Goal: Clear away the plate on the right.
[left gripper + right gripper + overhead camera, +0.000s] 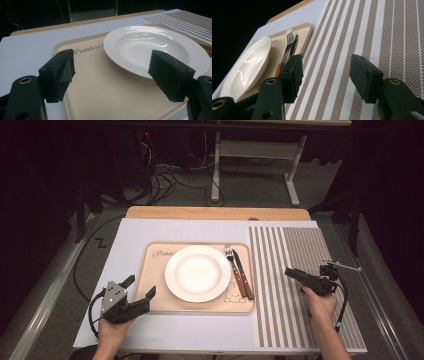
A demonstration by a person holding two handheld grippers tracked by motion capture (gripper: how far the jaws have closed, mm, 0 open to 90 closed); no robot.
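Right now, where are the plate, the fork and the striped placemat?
plate (198, 272), high view, centre of its bowl.
fork (289, 33), right gripper view, on its tines.
striped placemat (290, 310), high view, bare patch near the front.

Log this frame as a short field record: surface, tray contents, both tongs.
surface: white board, striped placemat on its right part
tray: beige, holds white plate, fork and knife side by side right of plate
plate: empty
left tongs: open, nothing between jaws, at tray's near-left corner
right tongs: open, holding nothing, over placemat, pointing toward the cutlery
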